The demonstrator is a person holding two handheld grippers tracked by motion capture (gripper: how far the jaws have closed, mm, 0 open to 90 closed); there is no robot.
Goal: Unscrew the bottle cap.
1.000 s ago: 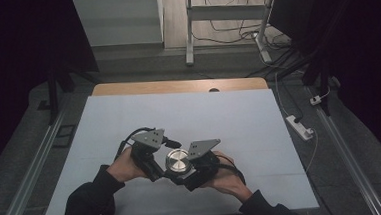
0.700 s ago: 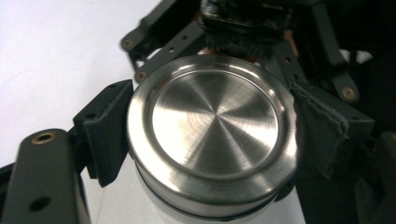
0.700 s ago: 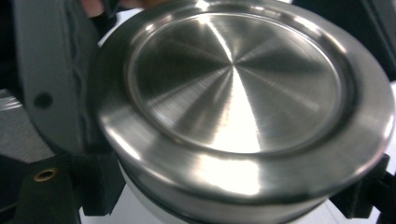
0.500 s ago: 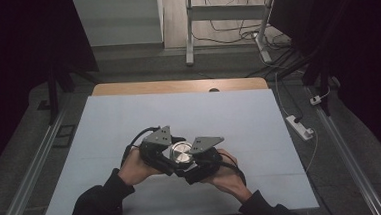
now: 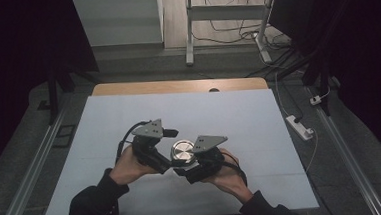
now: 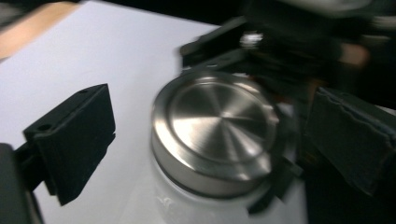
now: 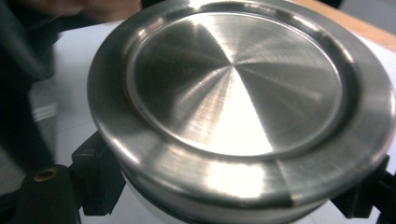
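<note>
Two hand-held grippers meet at a jar with a steel lid on the white desk (image 5: pixel 129 121).

The left gripper (image 6: pixel 205 140) has just been opening its jaws, now wide on either side of the steel lid (image 6: pixel 217 126) without pressing it. The right gripper (image 7: pixel 233 196) clamps the jar (image 5: pixel 183 153) below the lid, near the desk's front middle.

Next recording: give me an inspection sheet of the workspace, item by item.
Surface: white table top, wooden strip at its far edge.
Job's things: jar with a brushed metal lid, standing on the table.
Clutter: nothing seen.
Grippers: right gripper clamped on the jar below the lid; left gripper has just been opening, jaws either side of the lid, not touching.
Cables: black cable from the left gripper; power strip on the floor.
Surroundings: dark room, desk legs beyond.
</note>
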